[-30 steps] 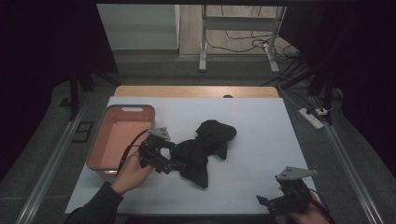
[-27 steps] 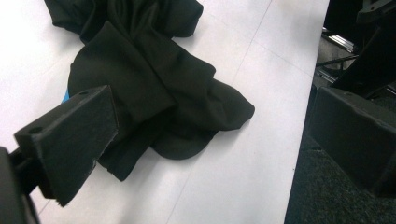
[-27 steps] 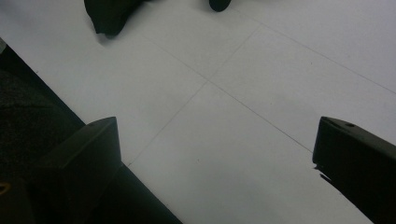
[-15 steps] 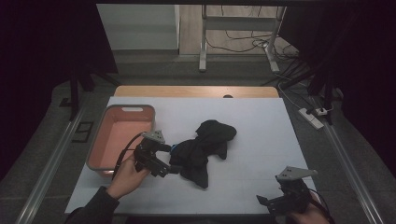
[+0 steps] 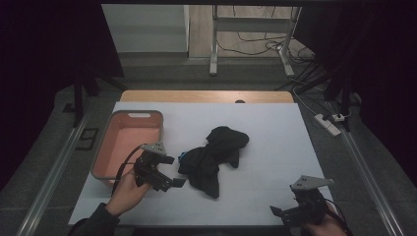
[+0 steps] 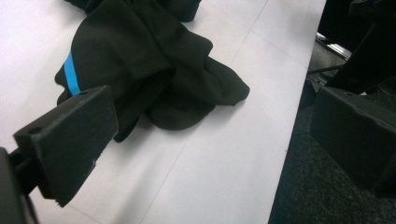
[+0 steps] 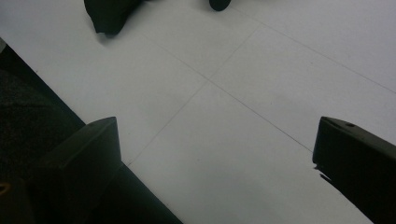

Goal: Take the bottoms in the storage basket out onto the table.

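Note:
A crumpled black garment (image 5: pixel 216 155) lies in the middle of the white table (image 5: pixel 275 142). In the left gripper view the garment (image 6: pixel 154 70) shows a blue stripe (image 6: pixel 70 72) at its near edge. My left gripper (image 5: pixel 169 172) sits just left of the garment, a small gap apart, with its jaws wide open and nothing between them. In its own view the left gripper (image 6: pixel 212 140) looks over the cloth's near fold. My right gripper (image 5: pixel 290 211) rests at the table's front right, open and holding nothing. The right gripper (image 7: pixel 217 158) faces bare tabletop, with a tip of the garment (image 7: pixel 109 14) far ahead.
A salmon-pink plastic basin (image 5: pixel 114 147) stands at the table's left edge, right behind my left hand. A wooden strip (image 5: pixel 206 96) runs along the table's far edge. A power strip (image 5: pixel 328 124) and cables lie on the floor at the right.
My left gripper has drawn back a little toward the near left, away from the garment's edge it was touching. The garment and my right gripper have stayed put.

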Available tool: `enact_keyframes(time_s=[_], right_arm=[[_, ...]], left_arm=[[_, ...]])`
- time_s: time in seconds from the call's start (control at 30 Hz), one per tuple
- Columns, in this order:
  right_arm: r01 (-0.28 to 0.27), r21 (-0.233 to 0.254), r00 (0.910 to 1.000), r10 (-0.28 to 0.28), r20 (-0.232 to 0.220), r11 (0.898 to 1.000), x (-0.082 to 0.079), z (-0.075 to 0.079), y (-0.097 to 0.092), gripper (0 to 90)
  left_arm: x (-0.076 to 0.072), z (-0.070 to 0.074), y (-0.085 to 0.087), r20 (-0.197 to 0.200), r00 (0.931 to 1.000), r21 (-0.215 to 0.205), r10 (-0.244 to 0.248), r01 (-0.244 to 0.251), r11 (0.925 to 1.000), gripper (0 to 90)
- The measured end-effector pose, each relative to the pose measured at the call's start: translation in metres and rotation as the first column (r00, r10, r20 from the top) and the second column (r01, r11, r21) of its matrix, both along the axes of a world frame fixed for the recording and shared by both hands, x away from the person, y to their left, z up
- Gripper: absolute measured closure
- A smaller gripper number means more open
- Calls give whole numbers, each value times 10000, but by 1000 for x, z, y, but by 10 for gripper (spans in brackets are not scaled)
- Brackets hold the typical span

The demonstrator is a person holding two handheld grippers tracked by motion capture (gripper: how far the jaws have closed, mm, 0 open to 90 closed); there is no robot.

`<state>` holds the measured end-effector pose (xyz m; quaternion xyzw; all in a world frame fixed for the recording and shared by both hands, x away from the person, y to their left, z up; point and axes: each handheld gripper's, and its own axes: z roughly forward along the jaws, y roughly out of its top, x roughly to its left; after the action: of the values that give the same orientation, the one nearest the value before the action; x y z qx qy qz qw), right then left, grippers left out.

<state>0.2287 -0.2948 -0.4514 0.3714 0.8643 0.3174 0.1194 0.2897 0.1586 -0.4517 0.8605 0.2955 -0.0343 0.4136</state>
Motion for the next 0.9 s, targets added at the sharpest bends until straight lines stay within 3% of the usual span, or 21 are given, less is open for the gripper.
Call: enact_keyframes(time_s=[0.9], right_arm=[[-17,-96,10000,17,-6,10000,0,0,1,13]], left_arm=[[-26,-6,43,-91,9951,-363,983,-986,9945,12]])
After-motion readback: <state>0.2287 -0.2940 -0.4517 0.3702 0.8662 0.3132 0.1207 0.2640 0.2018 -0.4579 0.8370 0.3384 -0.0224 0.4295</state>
